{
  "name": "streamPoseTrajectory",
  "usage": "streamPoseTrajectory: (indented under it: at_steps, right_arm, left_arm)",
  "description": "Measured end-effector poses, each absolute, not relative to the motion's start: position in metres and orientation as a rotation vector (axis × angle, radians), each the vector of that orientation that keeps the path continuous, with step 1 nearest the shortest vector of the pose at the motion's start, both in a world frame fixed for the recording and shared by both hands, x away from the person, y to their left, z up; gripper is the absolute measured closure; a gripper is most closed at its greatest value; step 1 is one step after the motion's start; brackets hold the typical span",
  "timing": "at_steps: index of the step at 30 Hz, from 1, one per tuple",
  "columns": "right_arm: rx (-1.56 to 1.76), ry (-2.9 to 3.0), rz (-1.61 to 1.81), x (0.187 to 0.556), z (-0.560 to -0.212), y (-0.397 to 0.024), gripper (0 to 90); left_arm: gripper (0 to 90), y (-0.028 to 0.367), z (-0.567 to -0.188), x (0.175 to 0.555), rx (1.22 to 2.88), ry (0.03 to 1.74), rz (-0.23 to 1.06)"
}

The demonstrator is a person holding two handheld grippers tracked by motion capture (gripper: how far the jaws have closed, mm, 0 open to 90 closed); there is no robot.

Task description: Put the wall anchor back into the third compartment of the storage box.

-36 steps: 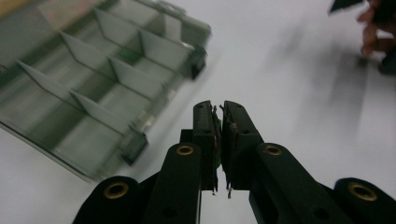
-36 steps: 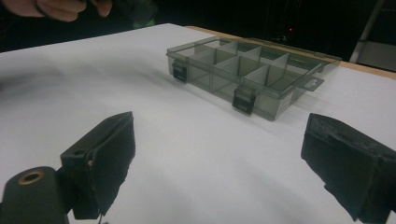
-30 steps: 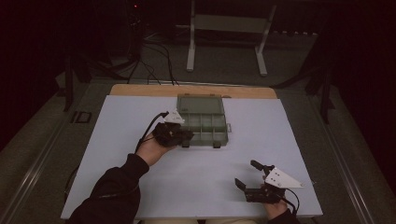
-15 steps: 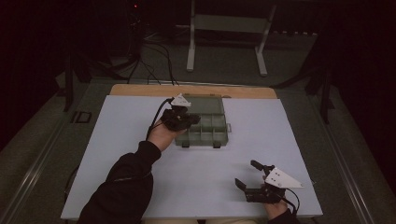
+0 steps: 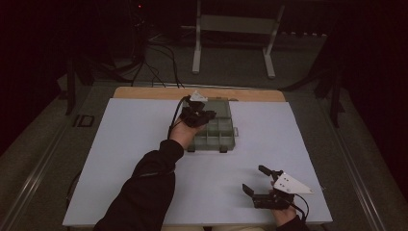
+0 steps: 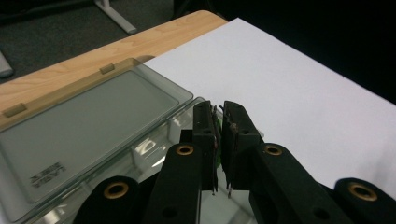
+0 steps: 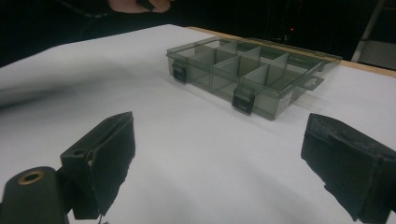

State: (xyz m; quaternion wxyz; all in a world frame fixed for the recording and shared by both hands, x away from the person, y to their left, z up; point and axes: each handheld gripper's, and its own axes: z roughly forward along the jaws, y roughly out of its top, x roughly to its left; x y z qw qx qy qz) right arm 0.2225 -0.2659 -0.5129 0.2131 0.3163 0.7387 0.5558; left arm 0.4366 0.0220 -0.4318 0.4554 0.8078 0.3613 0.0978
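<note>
The left gripper (image 6: 222,140), jaws closed together with something small and green showing between them, is hovering over the smoky transparent plastic compartment box (image 5: 222,137). The right gripper (image 7: 219,172) is resting with jaws wide apart, empty, the box ahead of it.

We see a dim room with grey carpet floor (image 5: 231,72), a metal stand (image 5: 235,29), floor cables (image 5: 154,67), and a white-covered wooden table (image 5: 144,93).

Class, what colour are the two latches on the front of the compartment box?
Black, on the smoky translucent compartment box; the latches show best in the right gripper view.
</note>
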Motion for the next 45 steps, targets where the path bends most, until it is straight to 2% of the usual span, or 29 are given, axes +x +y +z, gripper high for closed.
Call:
streamPoseTrajectory:
  at_steps: [6, 23, 29, 30, 34, 39, 40, 41, 43, 45]
  right_arm:
    - [0.874, 2.057, 1.545, 0.223, -0.513, -0.265, 9.9]
    - [0.882, 2.054, 1.554, 0.223, -0.513, -0.267, 9.9]
    - [0.883, 2.054, 1.549, 0.223, -0.514, -0.267, 9.9]
    - [0.884, 2.054, 1.547, 0.223, -0.514, -0.267, 9.9]
    - [0.891, 2.046, 1.55, 0.223, -0.514, -0.27, 9.9]
    - [0.892, 2.04, 1.549, 0.222, -0.514, -0.272, 9.9]
    - [0.891, 2.04, 1.547, 0.222, -0.514, -0.272, 9.9]
    - [0.897, 2.039, 1.547, 0.221, -0.514, -0.273, 9.9]
    - [0.902, 2.031, 1.548, 0.222, -0.513, -0.273, 9.9]
    - [0.903, 2.029, 1.548, 0.222, -0.513, -0.273, 9.9]
  left_arm:
    - [83.1, 0.012, -0.444, 0.445, 1.963, 0.956, 0.239]
    - [81.9, -0.003, -0.48, 0.46, 2.039, 1.089, 0.222]
    - [56.8, 0.002, -0.473, 0.458, 2.043, 1.092, 0.216]
    - [55.6, 0.003, -0.472, 0.457, 2.044, 1.088, 0.221]
    - [41.7, 0.009, -0.466, 0.453, 2.048, 1.064, 0.2]
    - [10.6, 0.012, -0.459, 0.449, 2.049, 1.086, 0.228]
    - [10.6, 0.015, -0.455, 0.446, 2.047, 1.068, 0.221]
    - [4.6, 0.017, -0.453, 0.444, 2.044, 1.044, 0.208]
    - [0.5, 0.02, -0.45, 0.44, 2.045, 1.029, 0.201]
    - [0.1, 0.021, -0.449, 0.438, 2.04, 1.008, 0.191]
